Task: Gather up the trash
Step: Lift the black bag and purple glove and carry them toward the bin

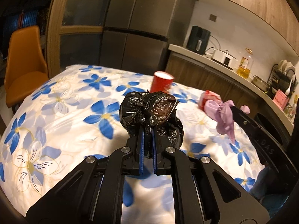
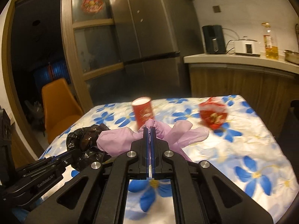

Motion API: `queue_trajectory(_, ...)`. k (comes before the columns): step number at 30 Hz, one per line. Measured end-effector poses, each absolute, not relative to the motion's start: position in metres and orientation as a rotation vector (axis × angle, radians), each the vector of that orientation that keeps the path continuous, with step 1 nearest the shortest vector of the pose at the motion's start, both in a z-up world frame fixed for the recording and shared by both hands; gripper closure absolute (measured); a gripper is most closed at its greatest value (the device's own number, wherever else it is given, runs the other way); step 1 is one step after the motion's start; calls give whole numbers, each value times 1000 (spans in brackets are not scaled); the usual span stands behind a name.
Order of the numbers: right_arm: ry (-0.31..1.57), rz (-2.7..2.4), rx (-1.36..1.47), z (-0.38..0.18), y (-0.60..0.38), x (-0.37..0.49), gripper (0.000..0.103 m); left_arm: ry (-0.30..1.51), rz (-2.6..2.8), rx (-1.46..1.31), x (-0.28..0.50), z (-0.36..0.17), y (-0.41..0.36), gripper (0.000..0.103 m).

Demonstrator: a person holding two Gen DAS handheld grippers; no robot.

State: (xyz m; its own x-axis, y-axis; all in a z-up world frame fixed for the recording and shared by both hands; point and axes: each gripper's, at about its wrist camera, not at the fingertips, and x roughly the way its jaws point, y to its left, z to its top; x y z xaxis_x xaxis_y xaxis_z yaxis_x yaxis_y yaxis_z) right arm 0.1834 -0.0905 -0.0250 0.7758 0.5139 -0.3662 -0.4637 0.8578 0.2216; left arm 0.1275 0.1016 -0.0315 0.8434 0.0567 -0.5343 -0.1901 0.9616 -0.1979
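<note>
The left gripper (image 1: 147, 130) has its jaws clenched on a crumpled black trash bag (image 1: 151, 112), which is lifted over the tabletop (image 1: 65, 112) with the blue-flower cloth. The right gripper (image 2: 149, 130) has its jaws clenched on a lilac plastic bag (image 2: 168, 130); in the left wrist view this bag is at 3 o'clock from the black one. A red paper cup (image 2: 143, 112) stands behind at 12 o'clock, and a crushed red cup (image 2: 213, 114) lies at 2 o'clock.
</note>
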Motion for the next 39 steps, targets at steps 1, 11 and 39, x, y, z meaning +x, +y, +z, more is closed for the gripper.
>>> queue_trajectory(1, 423, 522, 126, -23, -98, 181, 100, 549, 126, -242, 128, -28, 96, 96)
queue_trajectory(11, 355, 428, 157, -9, -166, 162, 100, 510, 34, -181, 140, -6, 32, 96)
queue_trajectory(39, 233, 83, 202, 10, -338, 159, 101, 431, -278, -25, 203, 34, -165, 96)
